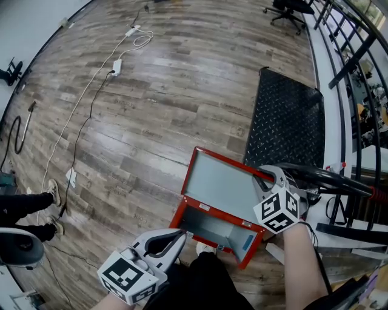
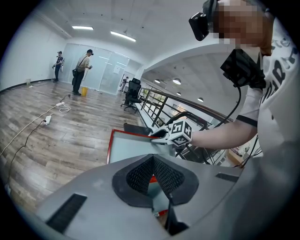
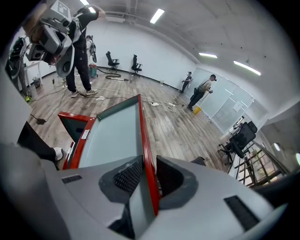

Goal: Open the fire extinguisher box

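Nearest the person, the left gripper [image 1: 180, 235] [image 2: 152, 159] sits low at the near left corner of the box [image 1: 209, 229], its fingers [image 2: 140, 176] closed tip to tip with nothing seen caught between them (only a sliver of red frame shows through the gap behind the tips). The red box lies on the wooden floor [image 1: 151, 109] right in front of the person, already open, its grey inside facing up. Its lid [image 1: 221, 181] [image 3: 117, 136] is swung up from the far long side. The right gripper [image 1: 267, 175] [image 3: 147, 161] holds that lid by its right edge: the red rim runs straight between the fingers [image 3: 126, 176], one pad against the grey panel and the other against the rim's outer face, so they are part-way closed on the lid. Just beyond the lid lies a black mat [image 1: 288, 121]. Farther out a white cable [image 1: 97, 85] trails across the boards, and an office chair [image 1: 291, 12] stands at the far end of the room.
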A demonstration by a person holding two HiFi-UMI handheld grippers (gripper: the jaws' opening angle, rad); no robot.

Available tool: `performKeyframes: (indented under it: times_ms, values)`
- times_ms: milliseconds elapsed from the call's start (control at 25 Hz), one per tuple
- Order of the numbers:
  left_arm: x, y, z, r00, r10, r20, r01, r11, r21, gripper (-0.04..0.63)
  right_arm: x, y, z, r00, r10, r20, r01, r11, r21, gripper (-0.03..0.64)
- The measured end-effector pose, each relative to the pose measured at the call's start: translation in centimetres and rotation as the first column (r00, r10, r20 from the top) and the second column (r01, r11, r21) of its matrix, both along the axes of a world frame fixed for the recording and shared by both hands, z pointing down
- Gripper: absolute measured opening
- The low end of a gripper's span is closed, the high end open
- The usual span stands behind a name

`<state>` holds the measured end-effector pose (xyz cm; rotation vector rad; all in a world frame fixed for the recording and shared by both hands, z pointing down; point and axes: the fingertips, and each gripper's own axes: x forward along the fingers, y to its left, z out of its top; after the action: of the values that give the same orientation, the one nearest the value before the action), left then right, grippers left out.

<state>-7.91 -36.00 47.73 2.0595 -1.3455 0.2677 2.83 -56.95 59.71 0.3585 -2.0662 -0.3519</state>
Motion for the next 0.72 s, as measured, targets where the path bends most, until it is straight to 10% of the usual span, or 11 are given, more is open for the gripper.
performKeyframes:
  times_ms: [720]
  values:
    - [0.3, -0.5, -0.9, 1.000, 0.008, -0.010, -0.008, 1.000, 0.021, 0.006, 0.1, 1.5, -2.9, 0.993, -0.021, 0.112, 0.026, 0.999, -0.045, 0.091]
